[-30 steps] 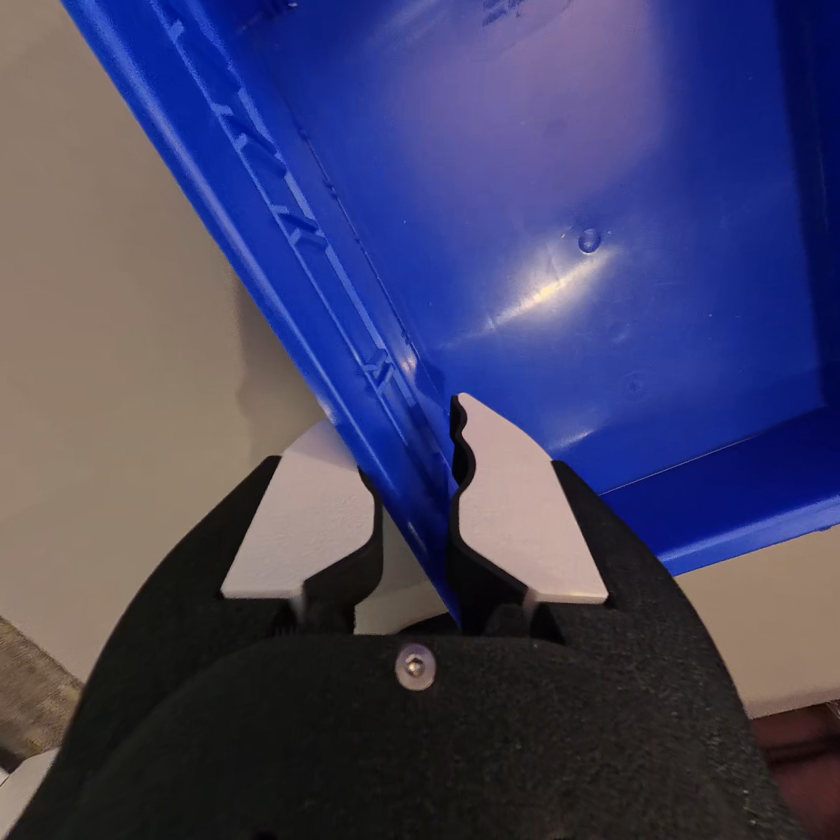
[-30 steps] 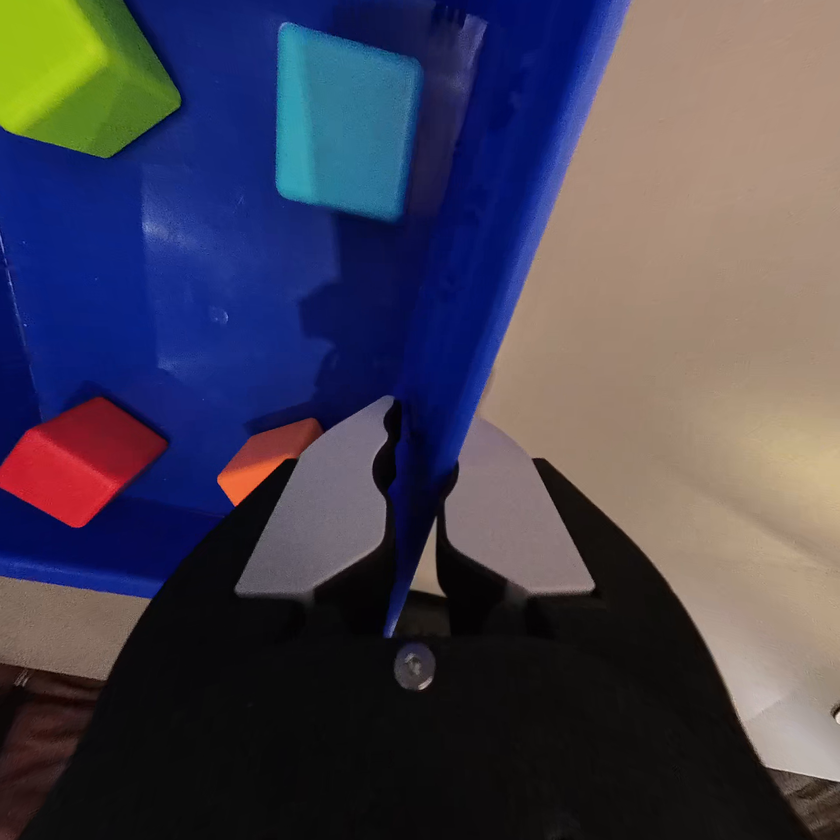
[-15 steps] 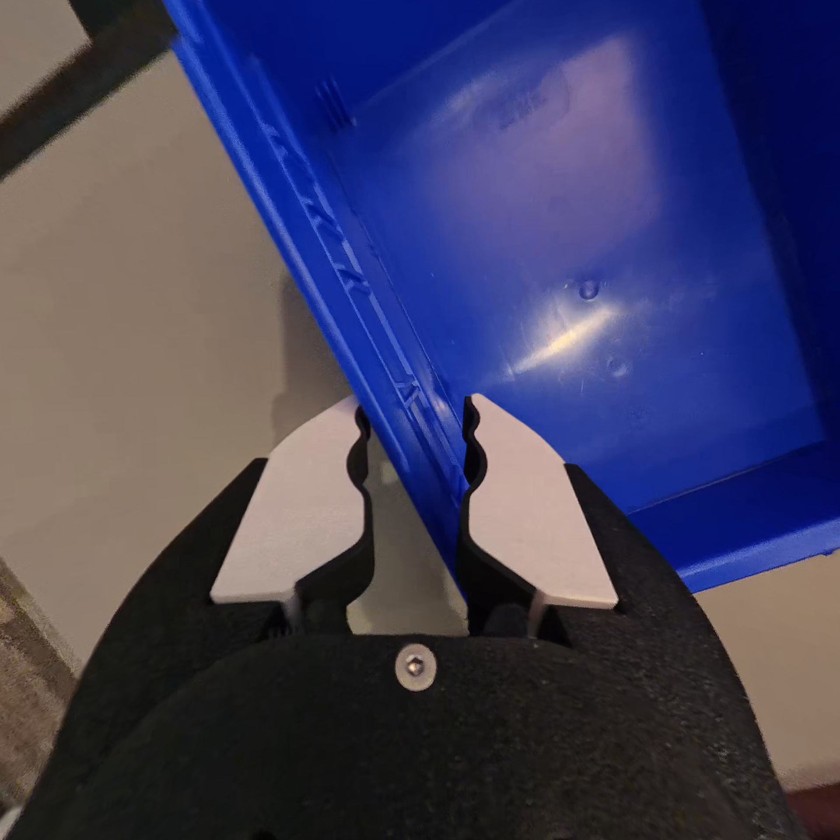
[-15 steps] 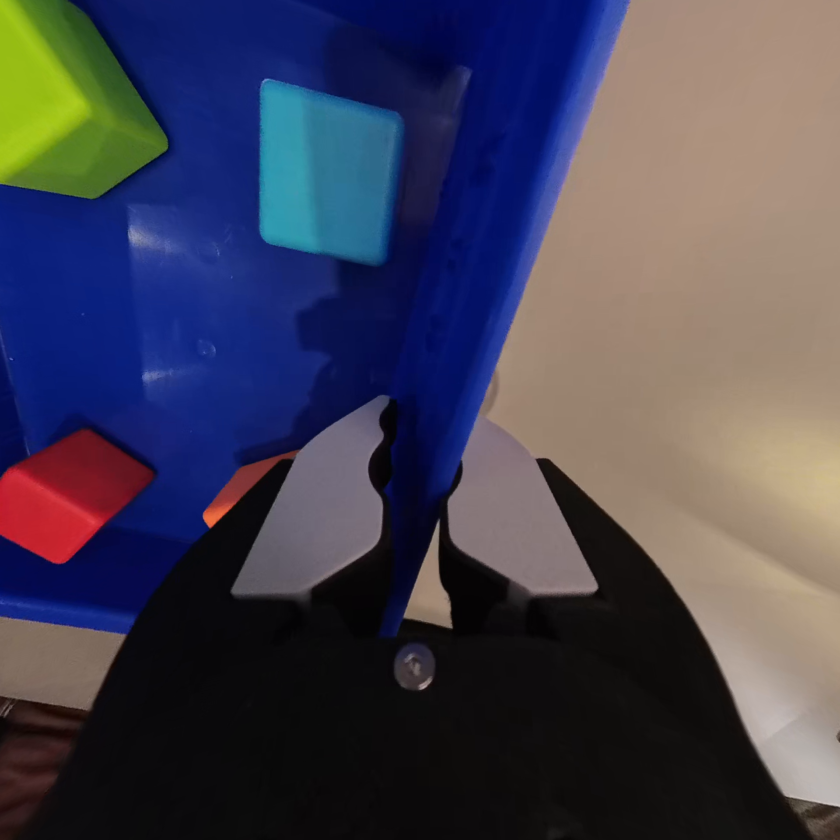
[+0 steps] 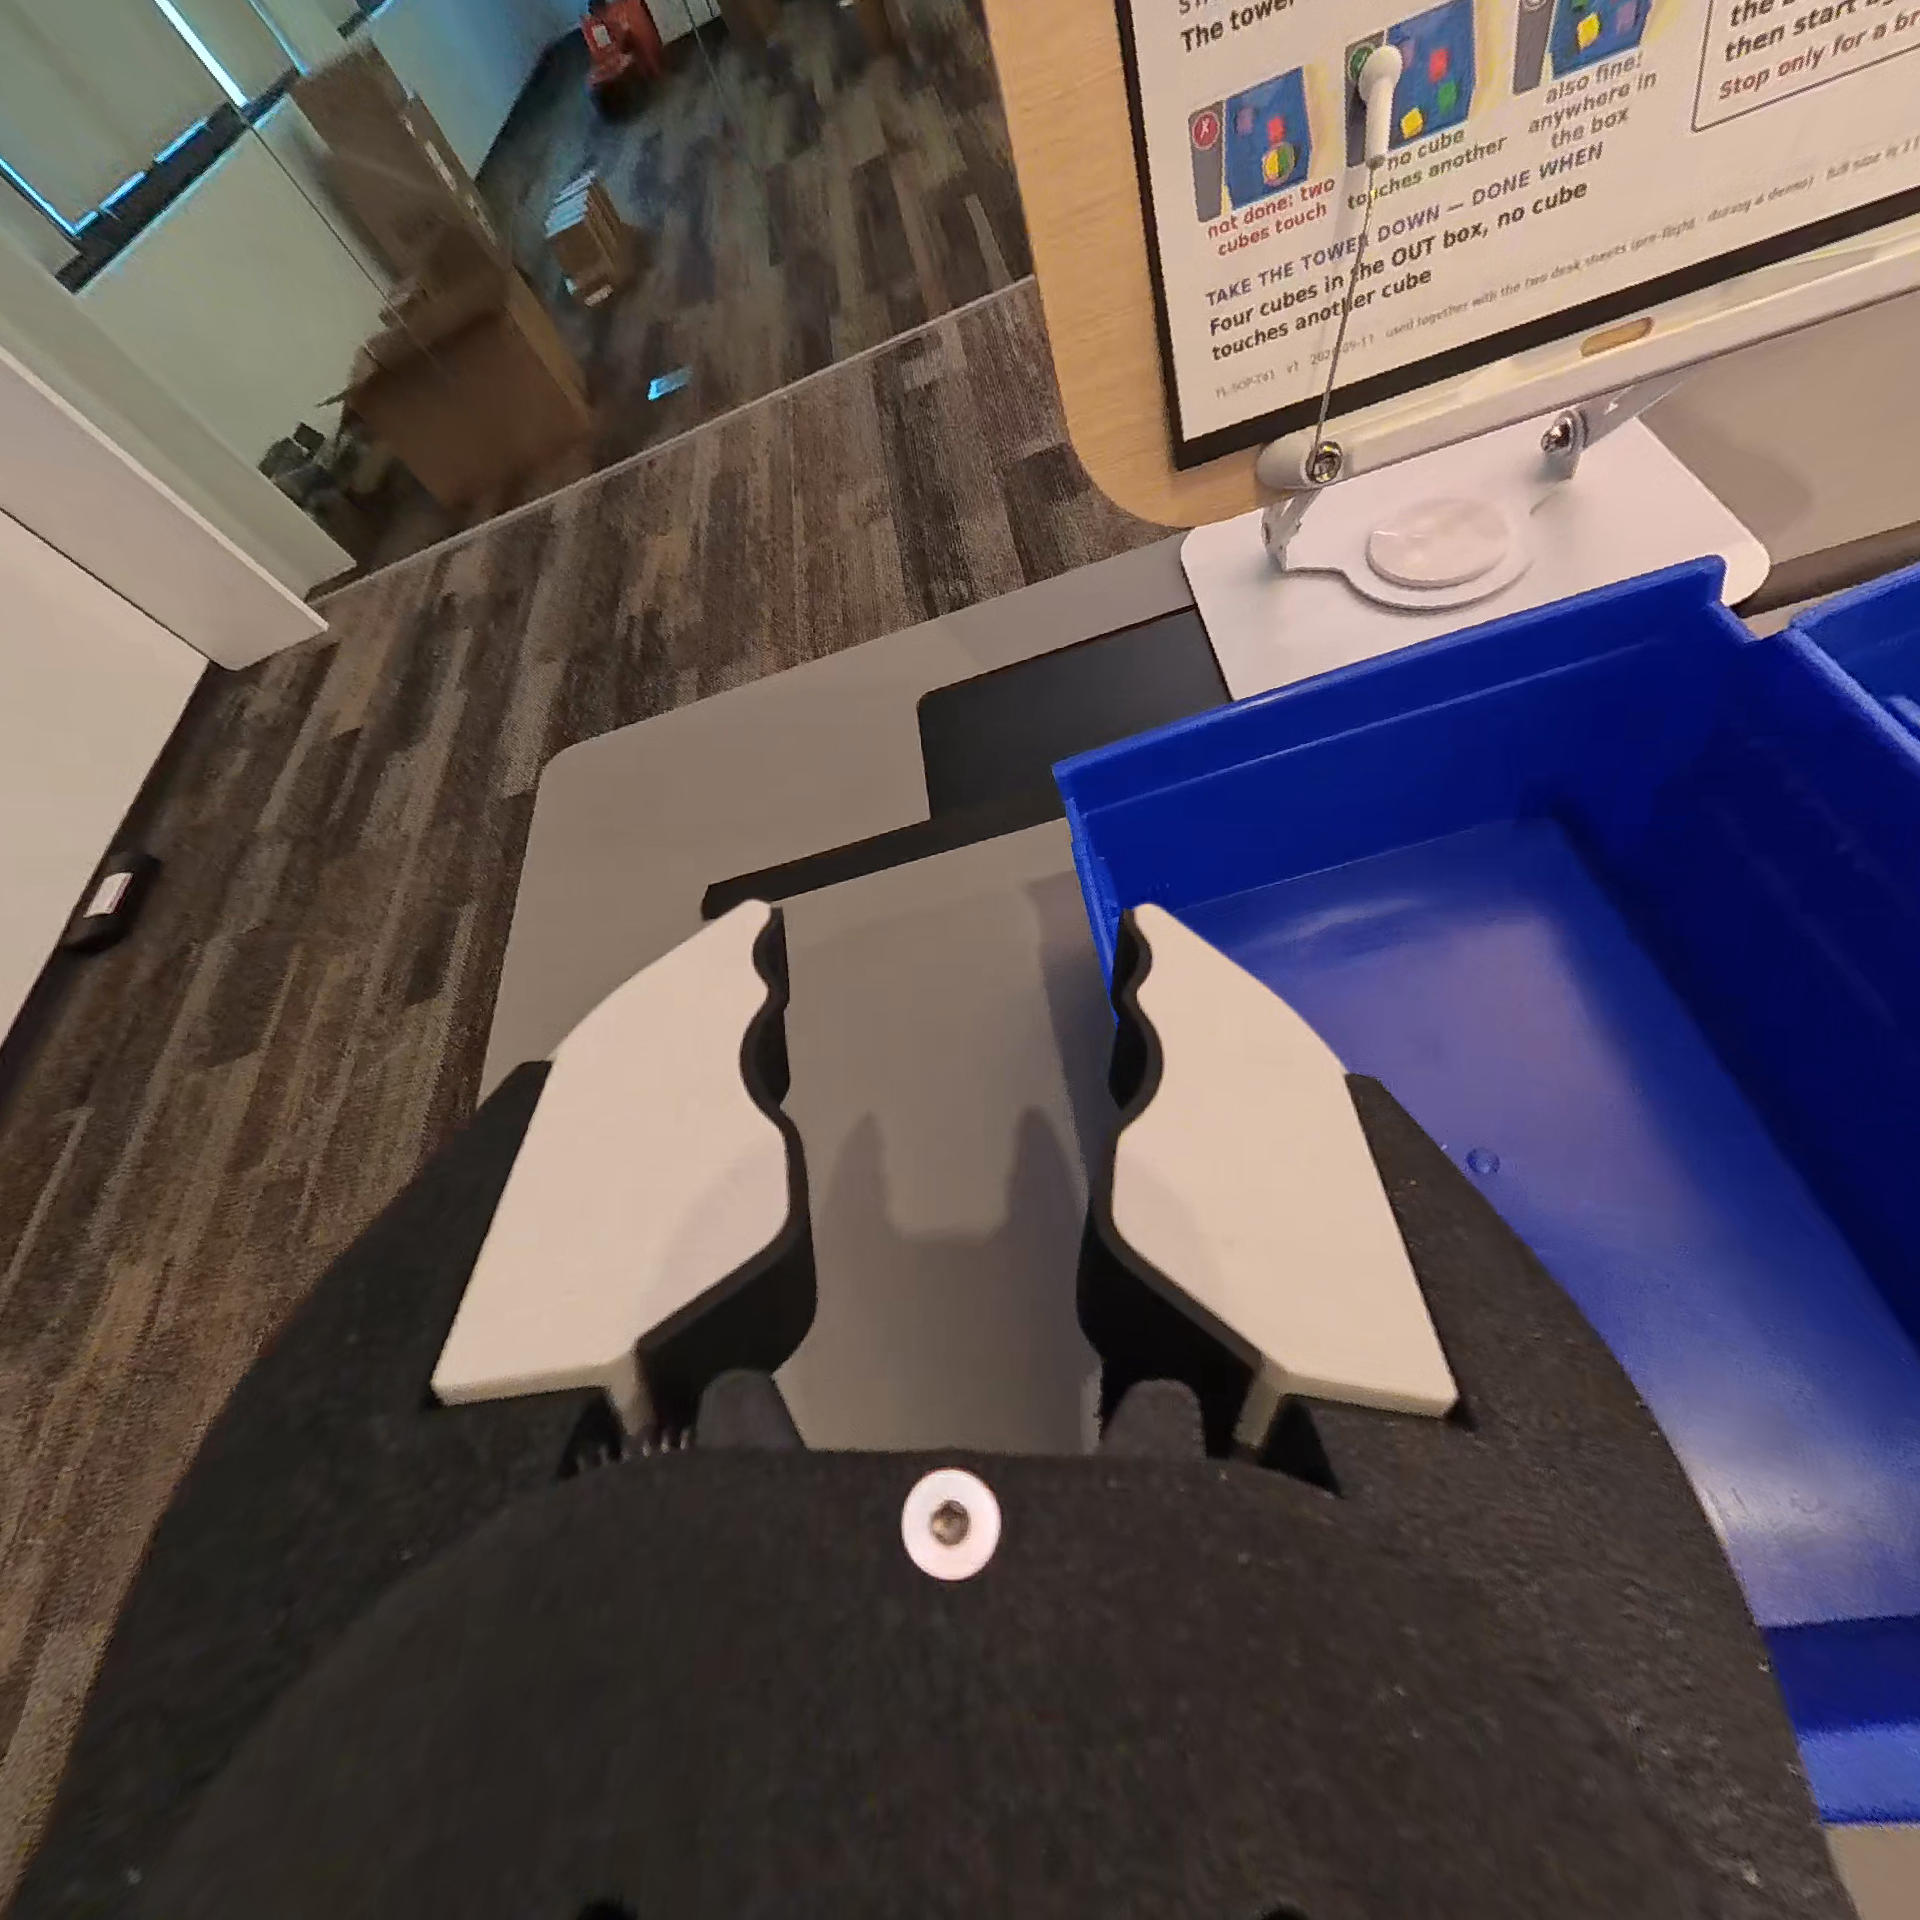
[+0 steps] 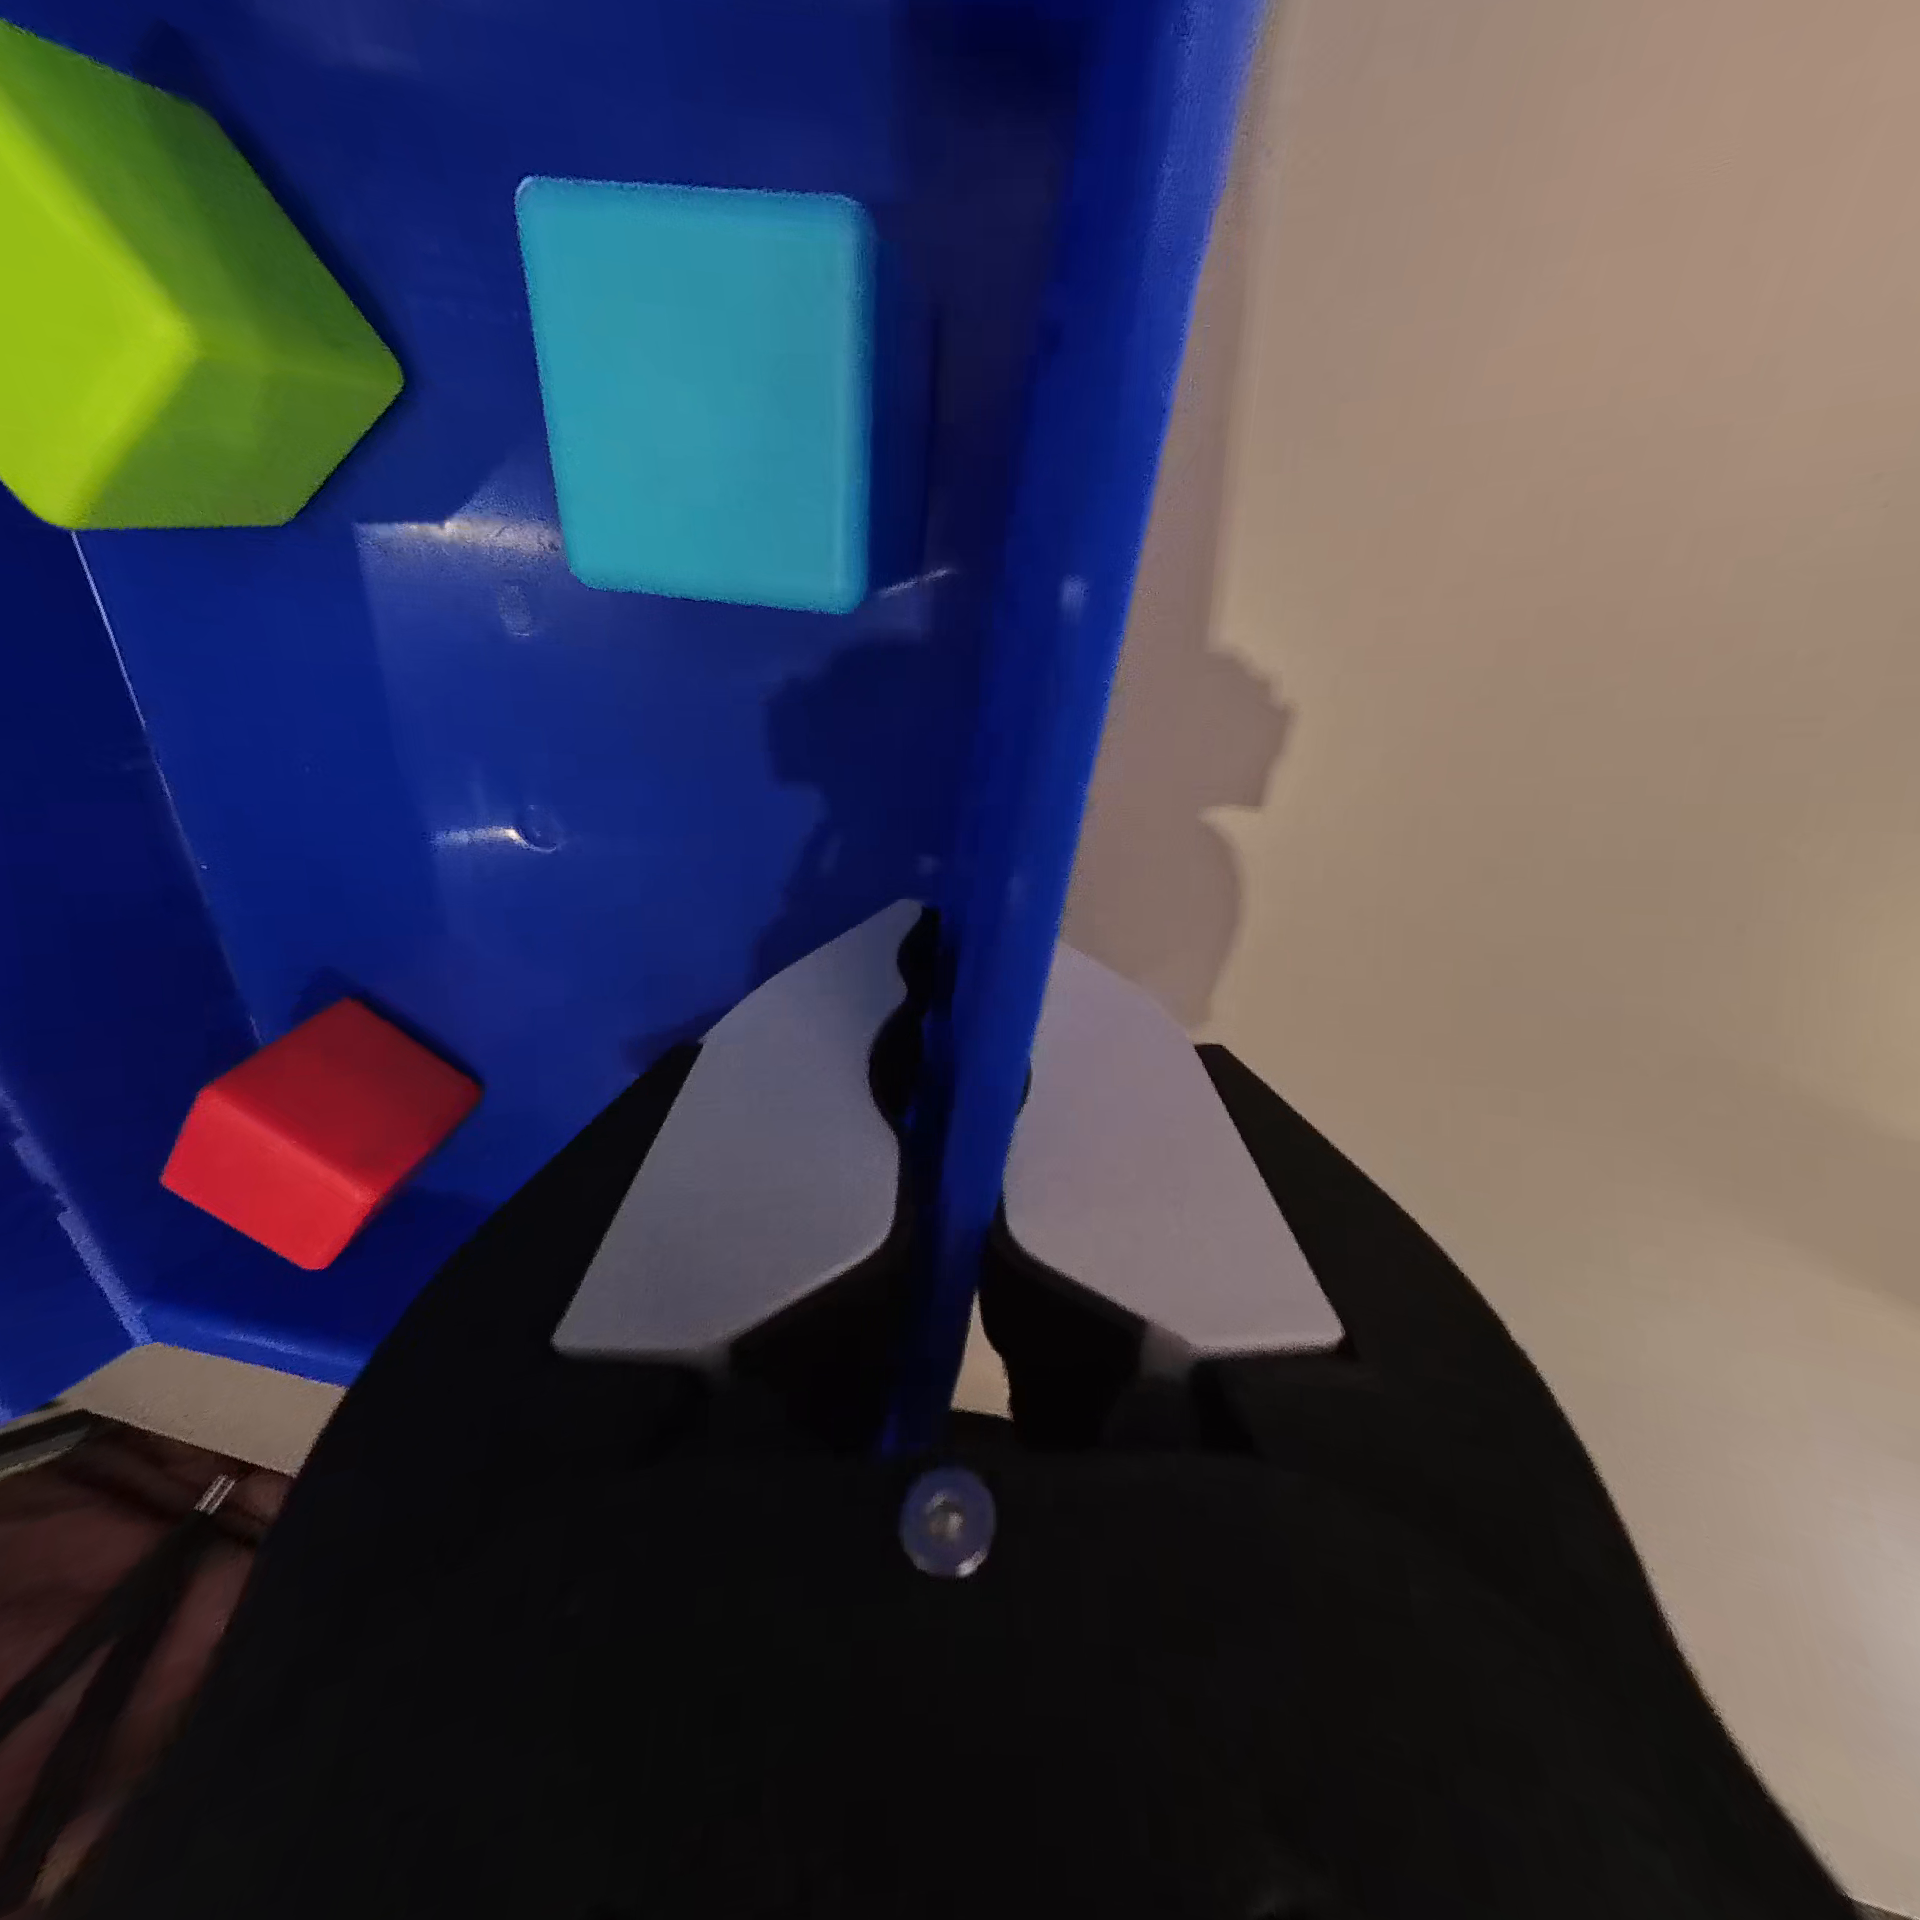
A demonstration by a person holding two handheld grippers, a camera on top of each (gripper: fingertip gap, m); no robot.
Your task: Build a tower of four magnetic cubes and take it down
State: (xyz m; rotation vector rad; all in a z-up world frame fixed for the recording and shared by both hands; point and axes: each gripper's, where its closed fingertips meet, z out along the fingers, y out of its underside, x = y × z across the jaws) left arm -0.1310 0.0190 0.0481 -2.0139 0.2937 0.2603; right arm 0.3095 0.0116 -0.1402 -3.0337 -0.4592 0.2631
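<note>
Your right tongs (image 6: 961, 997) clamp the blue box wall (image 6: 1049, 623); left tongs (image 5: 951, 956) gape empty. Tugging could slide cubes together.

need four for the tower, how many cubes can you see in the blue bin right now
3. A green cube upper left, a teal cube beside the gripped wall, a red cube lower left. The right gripper may hide another.

The left hand-held gripper (image 5: 951, 925) hangs over the grey desk (image 5: 727, 790) with its jaws wide apart and nothing between them. Just to its right stands a blue bin (image 5: 1382, 727), and a second blue bin (image 5: 1870, 634) sits at the far right edge. Beyond them a white stand (image 5: 1455, 561) carries a printed sheet (image 5: 1507, 177).
</note>
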